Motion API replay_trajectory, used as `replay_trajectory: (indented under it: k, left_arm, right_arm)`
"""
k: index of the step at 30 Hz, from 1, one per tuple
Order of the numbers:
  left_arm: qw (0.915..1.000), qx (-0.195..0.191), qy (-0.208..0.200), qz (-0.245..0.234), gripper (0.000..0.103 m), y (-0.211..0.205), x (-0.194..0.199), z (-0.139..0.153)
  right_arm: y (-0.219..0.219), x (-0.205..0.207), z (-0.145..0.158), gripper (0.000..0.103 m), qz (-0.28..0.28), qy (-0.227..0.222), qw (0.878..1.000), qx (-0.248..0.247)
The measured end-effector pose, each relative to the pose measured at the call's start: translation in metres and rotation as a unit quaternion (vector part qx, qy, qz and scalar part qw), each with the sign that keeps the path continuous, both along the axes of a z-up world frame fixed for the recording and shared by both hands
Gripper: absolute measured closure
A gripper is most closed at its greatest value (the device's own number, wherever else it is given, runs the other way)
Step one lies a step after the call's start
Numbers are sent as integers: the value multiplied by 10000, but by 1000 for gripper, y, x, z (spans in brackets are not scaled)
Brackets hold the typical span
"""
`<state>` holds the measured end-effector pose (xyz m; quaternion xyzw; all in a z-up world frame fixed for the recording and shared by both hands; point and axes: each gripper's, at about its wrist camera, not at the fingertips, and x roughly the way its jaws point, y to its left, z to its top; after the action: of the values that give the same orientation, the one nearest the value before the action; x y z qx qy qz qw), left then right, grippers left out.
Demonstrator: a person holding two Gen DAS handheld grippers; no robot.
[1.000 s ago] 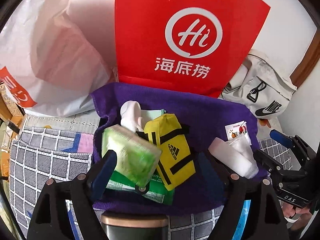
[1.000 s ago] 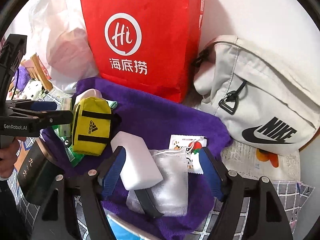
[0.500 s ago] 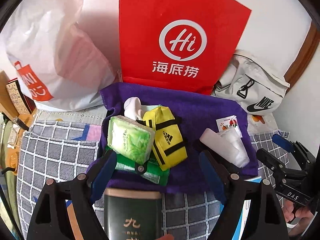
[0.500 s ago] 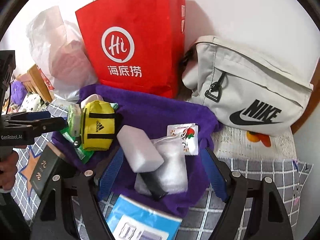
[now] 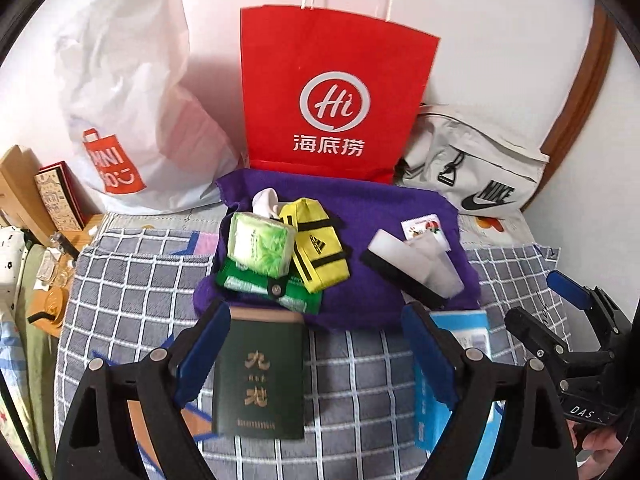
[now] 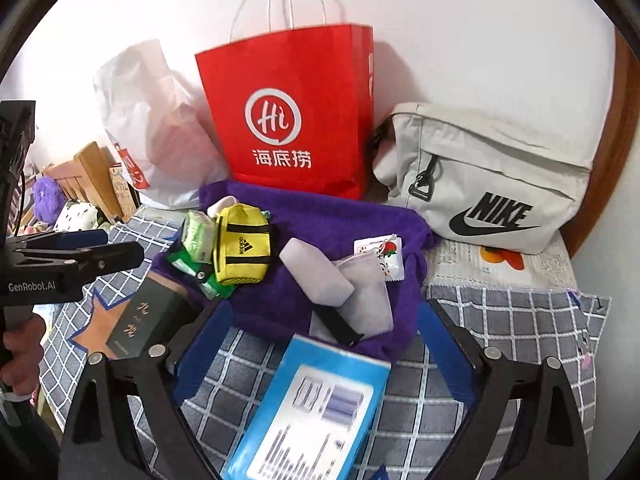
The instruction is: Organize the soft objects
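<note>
Hovering wide and empty, the left gripper (image 5: pixel 316 344) frames a dark green gold-lettered box (image 5: pixel 260 372); the purple fleece cloth (image 5: pixel 360 204) carrying a green tissue pack (image 5: pixel 260 242), yellow Adidas mini bag (image 5: pixel 318 246) and white foam block (image 5: pixel 400 252) lies beyond its tips. Its jaws have just opened further and it has drawn back, uncovering checked grey bedding (image 5: pixel 352 372).

From the right wrist, the right gripper (image 6: pixel 320 350) gapes empty, its jaws having just opened, over a blue printed packet (image 6: pixel 316 408); the cloth's near edge sits between its fingertips. Earlier it straddled the foam block. Open bedding lies rightward.
</note>
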<state>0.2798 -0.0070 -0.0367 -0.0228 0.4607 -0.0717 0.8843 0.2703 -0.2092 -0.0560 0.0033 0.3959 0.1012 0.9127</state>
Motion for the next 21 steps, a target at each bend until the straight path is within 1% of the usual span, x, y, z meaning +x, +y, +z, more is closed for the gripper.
replay_trajectory:
  k: [2, 5, 11, 17, 21]
  left_arm:
    - [10000, 20, -63, 13, 14, 0, -13, 5]
    - [9999, 42, -158, 27, 13, 2, -36, 12]
    - [9995, -1, -311, 110, 13, 6, -75, 24]
    - [9982, 178, -555, 160, 13, 4, -113, 34]
    - [9975, 99, -677, 158, 13, 7, -141, 38]
  right_arm:
    - [1, -13, 5, 3, -31, -44, 10000, -9]
    - [4, -32, 13, 1, -22, -103, 9999, -8]
    - [4, -71, 27, 1, -91, -225, 9997, 37]
    - [4, -111, 38, 1, -190, -335, 9993, 35]
    - [3, -137, 42, 1, -268, -381, 9989, 60]
